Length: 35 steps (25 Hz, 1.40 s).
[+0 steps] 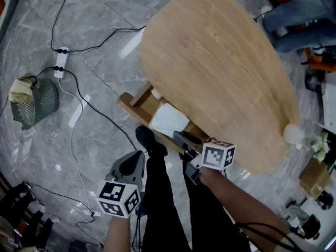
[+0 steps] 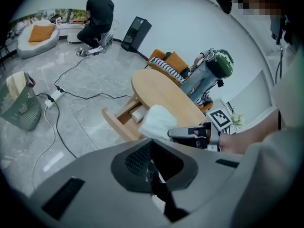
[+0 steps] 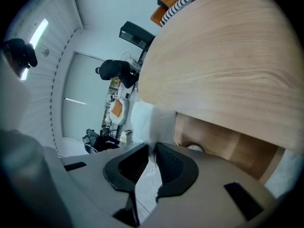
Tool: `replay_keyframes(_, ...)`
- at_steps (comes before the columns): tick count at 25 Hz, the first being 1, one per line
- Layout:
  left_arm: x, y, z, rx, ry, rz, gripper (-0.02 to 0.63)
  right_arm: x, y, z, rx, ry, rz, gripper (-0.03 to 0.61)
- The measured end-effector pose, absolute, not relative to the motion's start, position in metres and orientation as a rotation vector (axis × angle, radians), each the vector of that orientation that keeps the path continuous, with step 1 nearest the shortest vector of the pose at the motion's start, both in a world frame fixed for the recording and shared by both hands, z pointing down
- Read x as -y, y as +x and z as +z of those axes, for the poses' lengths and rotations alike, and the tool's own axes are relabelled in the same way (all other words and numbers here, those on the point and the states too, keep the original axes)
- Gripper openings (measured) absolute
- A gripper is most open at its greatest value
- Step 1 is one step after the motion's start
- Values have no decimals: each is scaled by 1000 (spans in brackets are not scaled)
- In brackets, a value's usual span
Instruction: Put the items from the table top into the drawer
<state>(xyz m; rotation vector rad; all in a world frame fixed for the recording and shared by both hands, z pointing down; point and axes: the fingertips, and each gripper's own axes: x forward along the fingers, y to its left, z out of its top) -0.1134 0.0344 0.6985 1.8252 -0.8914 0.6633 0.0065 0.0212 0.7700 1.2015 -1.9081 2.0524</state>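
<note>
Head view: white cloth (image 1: 169, 119) pinched by one edge in the right gripper (image 1: 181, 139), hanging over the open drawer (image 1: 137, 103) under the near rim of the oval table (image 1: 220, 72). Carried by a corner, apparently, so as to drop clear of the drawer's front wall. Already inside, a small white item (image 1: 156, 94). Left gripper (image 1: 137, 159) held low and back beside the dark trouser legs (image 1: 157, 193), apart from the drawer, seemingly to leave the other arm room. Possibly one more pale object (image 1: 294, 134) at the table's far end, too unclear to name

Left gripper view: own jaws pressed together with nothing between them. Beyond, the cloth (image 2: 159, 120) bunched above the drawer's near corner, the right gripper (image 2: 173, 133) level behind it, green basket (image 2: 19, 106) and floor cables (image 2: 52, 127) well off to the side

Right gripper view: jaws closed tight on a fold of the cloth (image 3: 152, 122), the rest billowing ahead below the tabletop's edge. Drawer's wooden inside (image 3: 223, 146) just beside, the small white item (image 3: 194, 148) showing round on its floor. Judged close to release, with only lowering and letting go left for this piece
</note>
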Motion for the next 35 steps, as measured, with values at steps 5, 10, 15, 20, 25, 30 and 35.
replay_keyframes(5,-37,-133,703,895,1815,673,0,-18,-6,782,1864,1240,2098,67)
replay_keyframes(10,-38,-143,707,890,1809,674,0,-16,-4,794,1809,1339,2123,68)
replay_keyframes(15,-39,-141,708,881,1813,669,0,-12,0,808,1829,1349,2000,69)
replay_keyframes(20,-44,-139,711,866,1814,666,0,-17,1,819,1776,1374,1934,153)
replay_keyframes(25,-46,-137,710,864,1818,669,0,-32,2,814,1758,1333,1928,187)
replay_keyframes(30,-41,-132,698,904,1828,654,0,-37,9,795,1810,1265,1909,187)
replay_keyframes(35,-43,-118,675,952,1833,629,0,-38,11,752,1888,1148,1842,179)
